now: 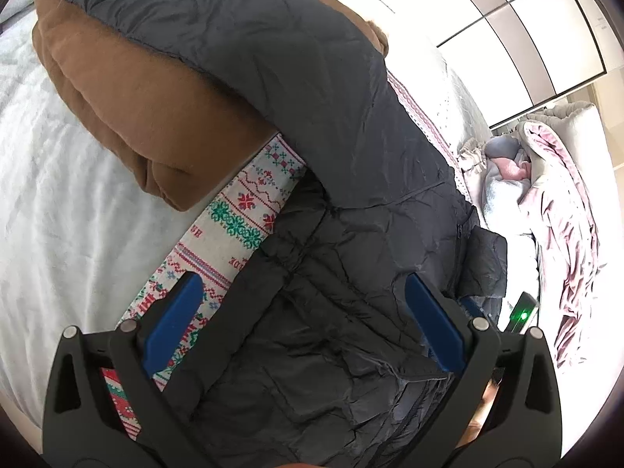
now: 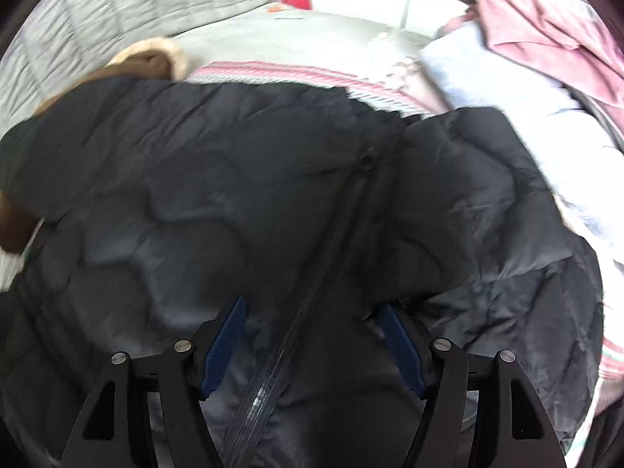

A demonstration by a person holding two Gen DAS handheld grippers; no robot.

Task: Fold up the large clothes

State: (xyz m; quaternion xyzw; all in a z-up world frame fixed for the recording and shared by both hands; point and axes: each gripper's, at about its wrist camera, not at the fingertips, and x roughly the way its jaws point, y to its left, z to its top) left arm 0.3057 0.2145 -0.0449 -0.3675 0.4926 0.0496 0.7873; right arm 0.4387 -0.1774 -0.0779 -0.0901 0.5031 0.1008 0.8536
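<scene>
Nearest, the left gripper [image 1: 300,304] hangs over the dark quilted jacket [image 1: 312,179], its two blue fingers [image 1: 175,319] spread wide with nothing pinched; the left one sits above a patterned cloth [image 1: 241,210], the right one above the jacket. The right gripper [image 2: 312,335] also stands apart, its pads clear of the fabric, with the jacket's zipper [image 2: 312,304] running up between them.

The jacket lies spread across the bed [image 1: 46,202], on top of the patterned cloth. Only the left view shows its brown lining [image 1: 128,105], rolled in a thick fold at the far end, the cloth's red and green snowflake print, a small green light [image 1: 523,316] by the bed's edge, and the wardrobe doors [image 1: 518,31] beyond. Only the right view shows the zipper and a pale fur trim [image 2: 171,54] at the hood.

Count: one jacket, one patterned cloth, two grippers. Both views show a heap of pink and pale blue bedding [image 2: 546,39] farther off, and something small and red [image 2: 296,0] at the far side of the bed.
</scene>
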